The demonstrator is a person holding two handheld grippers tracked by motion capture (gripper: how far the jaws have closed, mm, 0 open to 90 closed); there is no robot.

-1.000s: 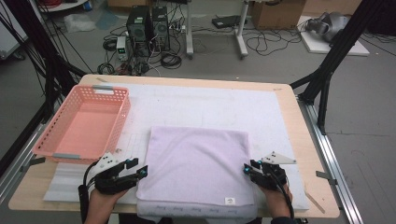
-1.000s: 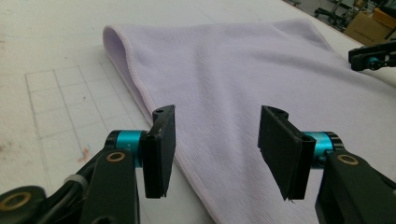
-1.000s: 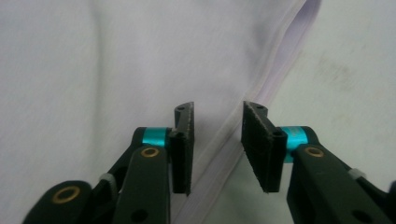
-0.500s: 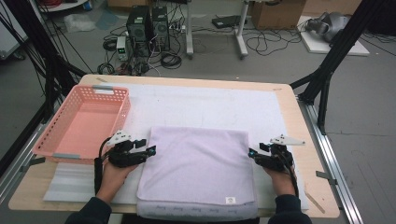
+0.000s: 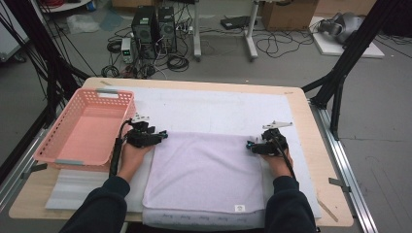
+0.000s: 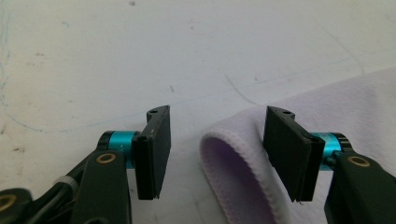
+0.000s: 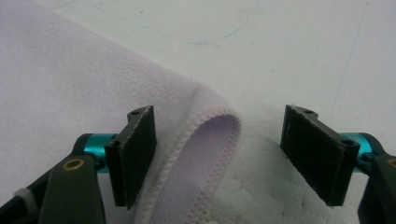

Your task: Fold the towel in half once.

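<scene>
A wooden table (image 5: 311, 121) carries a white foam sheet (image 5: 209, 109) that covers most of its top. On the left part of the table stands a pink plastic basket (image 5: 90, 128), its near edge resting over the sheet. In front of the person lies a folded lilac towel (image 5: 206, 172), spread flat on the sheet and reaching down to the near table edge (a small white label sits at its near hem).

The left gripper (image 5: 163, 136) lies at the far left corner of the towel, held low over the sheet and pointing toward the towel's middle. In the left gripper view its jaws stand apart, and the folded corner of the towel (image 6: 243, 163) curls up in the gap between them: it lies close against the right pad, while the left pad stands clear of it over bare sheet. Neither pad presses the cloth.

The right gripper (image 5: 250, 145) lies at the far right corner of the towel, pointing inward as well. Its jaws have just been opening and now stand wide. In the right gripper view the rolled hem of the towel (image 7: 205, 154) lies between them, just beside the left pad, with the right pad well apart from it over the pebbled foam (image 7: 261, 196). The cloth lies loose there, gripped by nothing.

Both hands sit just behind their grippers, dark sleeves (image 5: 102, 208) coming in from the near edge.
</scene>
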